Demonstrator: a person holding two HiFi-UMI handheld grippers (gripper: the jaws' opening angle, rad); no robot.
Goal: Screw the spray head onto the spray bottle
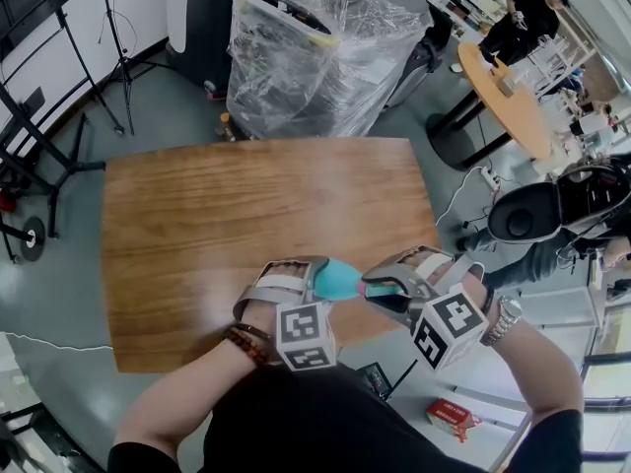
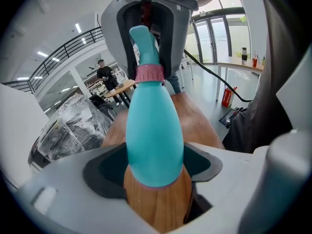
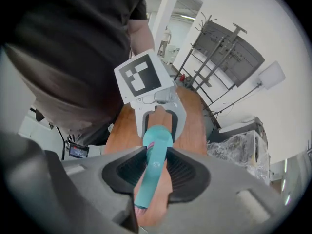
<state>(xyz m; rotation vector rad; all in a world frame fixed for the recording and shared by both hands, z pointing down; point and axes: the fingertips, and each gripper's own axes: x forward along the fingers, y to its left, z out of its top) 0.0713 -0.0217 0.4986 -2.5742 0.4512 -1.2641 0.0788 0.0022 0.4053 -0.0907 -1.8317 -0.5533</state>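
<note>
I hold a teal spray bottle (image 1: 340, 278) on its side in the air over the front edge of the wooden table (image 1: 217, 215), between both grippers. My left gripper (image 1: 317, 282) is shut on the bottle's wide bottom end (image 2: 155, 135). A pink collar (image 2: 148, 74) sits at the bottle's neck, and the teal spray head (image 2: 143, 40) beyond it lies in the opposite jaws. My right gripper (image 1: 381, 290) is shut on that spray head (image 3: 152, 172). In the right gripper view the left gripper (image 3: 157, 112) faces me with its marker cube (image 3: 144, 77) above.
A plastic-wrapped cart (image 1: 315, 47) stands beyond the table's far edge. A round orange table (image 1: 513, 106) with a person (image 1: 527, 23) is at the back right, with a black chair (image 1: 532, 210) closer. Tripod stands (image 1: 118, 57) are at the left. A red box (image 1: 452, 414) lies on the floor.
</note>
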